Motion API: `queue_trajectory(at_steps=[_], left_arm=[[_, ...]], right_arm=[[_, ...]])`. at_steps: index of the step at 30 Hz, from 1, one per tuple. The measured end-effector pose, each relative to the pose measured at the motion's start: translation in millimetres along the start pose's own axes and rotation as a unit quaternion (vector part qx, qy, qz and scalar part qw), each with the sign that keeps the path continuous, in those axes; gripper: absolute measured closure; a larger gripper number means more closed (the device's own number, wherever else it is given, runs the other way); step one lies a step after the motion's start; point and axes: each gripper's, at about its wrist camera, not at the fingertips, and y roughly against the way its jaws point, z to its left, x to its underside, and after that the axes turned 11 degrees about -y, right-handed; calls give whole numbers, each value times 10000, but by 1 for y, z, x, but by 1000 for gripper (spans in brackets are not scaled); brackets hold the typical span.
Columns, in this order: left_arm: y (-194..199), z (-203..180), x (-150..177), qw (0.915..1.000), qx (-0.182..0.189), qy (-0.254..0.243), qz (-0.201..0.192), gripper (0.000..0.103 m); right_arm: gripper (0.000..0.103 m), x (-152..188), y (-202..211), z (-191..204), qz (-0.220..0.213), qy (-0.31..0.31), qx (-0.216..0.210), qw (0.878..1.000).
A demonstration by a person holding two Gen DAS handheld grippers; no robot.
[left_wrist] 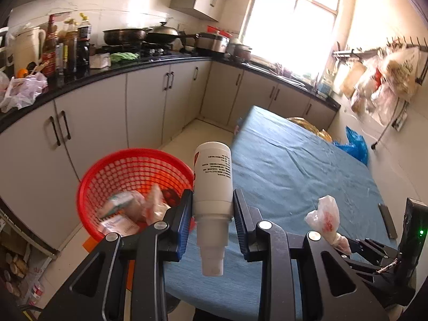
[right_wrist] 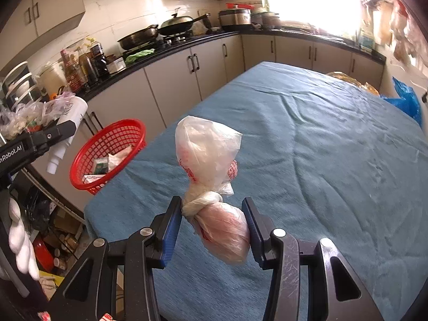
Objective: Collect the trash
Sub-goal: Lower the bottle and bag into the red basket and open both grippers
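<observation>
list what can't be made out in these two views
- Label text on the white spray bottle held in the left tongs: left wrist view, print too small.
- Items in the red basket: left wrist view, motion blur; right wrist view, partly behind its rim.
- Contents of the knotted plastic bag in the right tongs: cloudy film hides them.
- Outside the window: glare washes it out.
</observation>
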Motion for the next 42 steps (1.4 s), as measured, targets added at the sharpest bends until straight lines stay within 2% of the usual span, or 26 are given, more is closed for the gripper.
queue_trajectory(at_steps=[4,11,19,24,33,42], left_arm=[[0,20,-3,9996,-262,53,-22,74],[-10,47,-14,9982,-566,-212,4,74],[-32,82,-18,9967,-791,-133,83,74],[-52,100,-18,9958,-893,-65,196,74],[-78,120,-17,9950,-931,58,349,74],[-90,125,-16,9939,-1016,81,422,74]], right_arm=[[53,-9,-6,15,45,154,-139,9998],[53,-29,-28,53,204,417,-463,9978],[53,-51,-62,107,272,730,-784,9939],[53,-63,-87,132,302,711,-982,9922],[53,-71,-122,151,393,636,-1079,9913],[53,-73,-144,150,447,494,-1130,9914]])
